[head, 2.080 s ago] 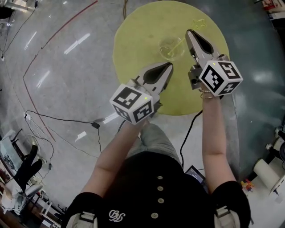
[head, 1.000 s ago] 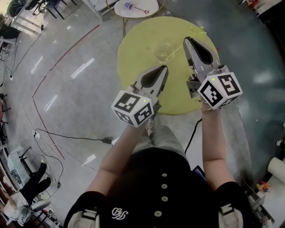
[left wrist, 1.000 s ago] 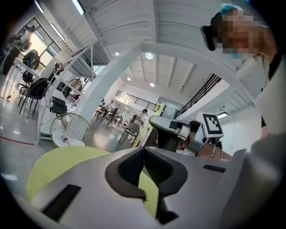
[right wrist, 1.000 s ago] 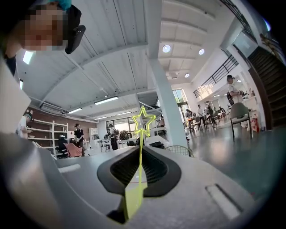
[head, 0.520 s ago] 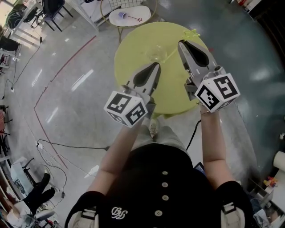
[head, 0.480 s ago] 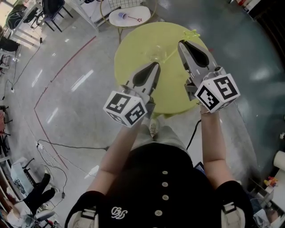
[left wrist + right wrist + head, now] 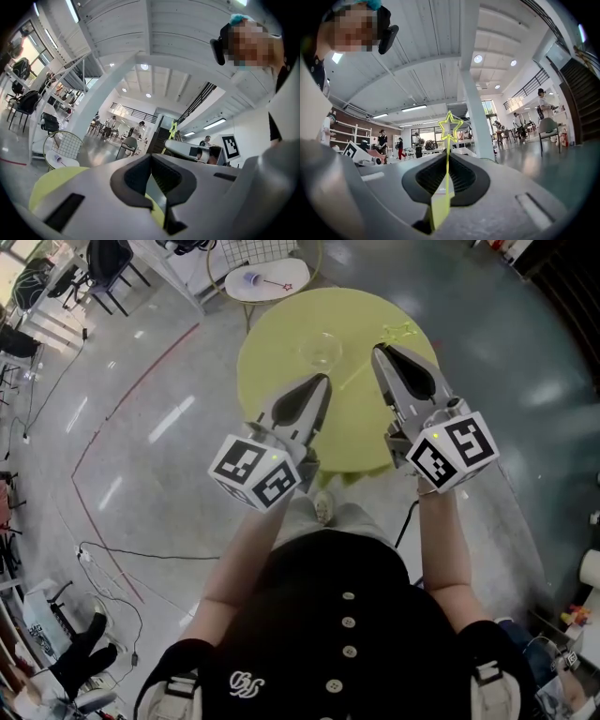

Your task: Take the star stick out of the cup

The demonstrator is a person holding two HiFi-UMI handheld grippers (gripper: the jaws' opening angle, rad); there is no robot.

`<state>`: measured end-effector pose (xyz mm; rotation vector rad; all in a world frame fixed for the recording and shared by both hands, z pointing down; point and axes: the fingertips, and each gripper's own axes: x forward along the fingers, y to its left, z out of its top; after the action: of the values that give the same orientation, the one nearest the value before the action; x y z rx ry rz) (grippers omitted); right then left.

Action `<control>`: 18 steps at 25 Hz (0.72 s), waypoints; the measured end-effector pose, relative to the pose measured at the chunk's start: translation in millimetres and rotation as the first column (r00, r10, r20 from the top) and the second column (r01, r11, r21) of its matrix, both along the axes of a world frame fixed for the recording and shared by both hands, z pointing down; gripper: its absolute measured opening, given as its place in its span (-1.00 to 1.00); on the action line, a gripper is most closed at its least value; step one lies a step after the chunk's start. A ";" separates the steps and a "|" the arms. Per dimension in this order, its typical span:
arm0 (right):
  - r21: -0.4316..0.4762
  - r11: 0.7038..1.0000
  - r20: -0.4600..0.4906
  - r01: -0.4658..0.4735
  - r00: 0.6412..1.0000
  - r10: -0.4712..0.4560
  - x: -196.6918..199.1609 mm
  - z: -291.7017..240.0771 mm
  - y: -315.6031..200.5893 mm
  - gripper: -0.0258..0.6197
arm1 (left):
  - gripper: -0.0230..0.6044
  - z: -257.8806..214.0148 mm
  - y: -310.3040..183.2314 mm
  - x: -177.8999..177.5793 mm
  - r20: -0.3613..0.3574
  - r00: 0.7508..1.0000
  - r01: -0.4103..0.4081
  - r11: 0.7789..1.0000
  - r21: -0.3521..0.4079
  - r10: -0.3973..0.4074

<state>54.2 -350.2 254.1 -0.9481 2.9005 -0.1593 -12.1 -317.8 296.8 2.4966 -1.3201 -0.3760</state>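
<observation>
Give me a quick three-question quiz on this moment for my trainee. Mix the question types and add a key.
1. Fill in: between its jaws, the left gripper holds ____.
2. The star stick is clamped by: A the left gripper; B the right gripper; C neither.
3. True or false: the clear cup stands on the yellow table.

Key: 1 nothing; 2 B; 3 true.
</observation>
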 end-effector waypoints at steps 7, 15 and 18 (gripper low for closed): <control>-0.011 1.000 -0.013 -0.013 1.000 0.013 4.2 8.4 10.7 -0.88 | -0.88 7.1 5.7 -0.8 0.013 1.000 -0.009 1.000 -0.006 0.009; -0.018 1.000 -0.026 -0.015 1.000 0.015 6.6 14.7 16.7 -0.88 | -0.88 13.5 9.3 2.2 0.017 1.000 -0.011 1.000 -0.022 0.012; -0.024 1.000 -0.024 -0.012 1.000 0.011 5.1 17.8 19.2 -0.88 | -0.88 13.3 9.8 4.0 0.017 1.000 -0.014 1.000 -0.019 0.014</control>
<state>59.3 -330.9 271.8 -0.9770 2.9203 -0.1837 -8.1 -307.9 310.1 2.4975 -1.3064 -0.3376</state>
